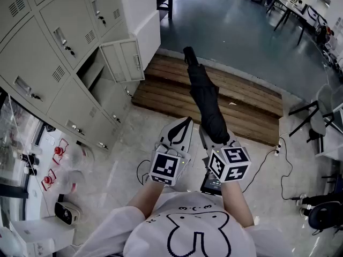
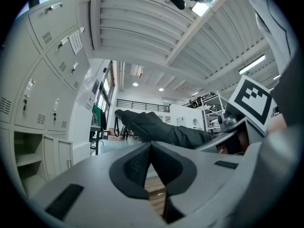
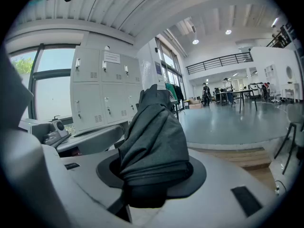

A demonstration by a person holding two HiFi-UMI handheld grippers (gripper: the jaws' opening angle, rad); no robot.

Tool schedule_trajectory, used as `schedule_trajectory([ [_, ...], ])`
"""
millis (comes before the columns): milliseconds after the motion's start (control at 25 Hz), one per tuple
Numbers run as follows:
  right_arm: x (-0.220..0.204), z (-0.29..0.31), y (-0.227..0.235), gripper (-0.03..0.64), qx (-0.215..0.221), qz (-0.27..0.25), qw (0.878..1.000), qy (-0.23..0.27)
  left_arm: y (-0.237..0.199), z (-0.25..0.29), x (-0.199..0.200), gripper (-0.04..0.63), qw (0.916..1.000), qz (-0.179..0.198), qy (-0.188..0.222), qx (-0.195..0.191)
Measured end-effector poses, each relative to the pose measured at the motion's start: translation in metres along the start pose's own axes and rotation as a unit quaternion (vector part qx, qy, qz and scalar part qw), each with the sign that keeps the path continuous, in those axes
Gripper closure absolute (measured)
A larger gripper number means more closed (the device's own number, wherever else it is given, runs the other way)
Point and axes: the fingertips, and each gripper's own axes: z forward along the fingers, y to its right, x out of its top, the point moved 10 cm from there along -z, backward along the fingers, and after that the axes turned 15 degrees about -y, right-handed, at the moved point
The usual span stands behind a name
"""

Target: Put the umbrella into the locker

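A black folded umbrella points forward and away from me, its tip over the wooden platform. My right gripper is shut on its near end; in the right gripper view the dark fabric fills the jaws. My left gripper sits just to its left, shut with nothing between its pads. The umbrella passes to the right of it. The grey lockers stand at the left, with one compartment open and its door swung outward.
The low wooden platform lies ahead on the floor, right of the lockers. Chairs and a cable are at the right. Red objects sit behind glass at the lower left. Desks stand far off.
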Motion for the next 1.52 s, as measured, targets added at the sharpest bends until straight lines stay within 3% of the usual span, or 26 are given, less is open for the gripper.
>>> schedule_trajectory([
  [520,-0.005,-0.005,0.002,0.423,0.047,0.025,0.999,0.004,0.009,-0.009,0.004,0.601,0.9993,-0.005,0.003,0.037],
  [1200,0.034,0.081,-0.064,0.425,0.080,0.007,0.997,0.019,-0.101,-0.040,0.000,0.601,0.9968,-0.006,-0.003,0.080],
  [1520,0.054,0.114,-0.090,0.425,0.104,-0.018,0.994,0.010,-0.142,-0.051,-0.004,0.601,0.9936,-0.026,-0.003,0.110],
])
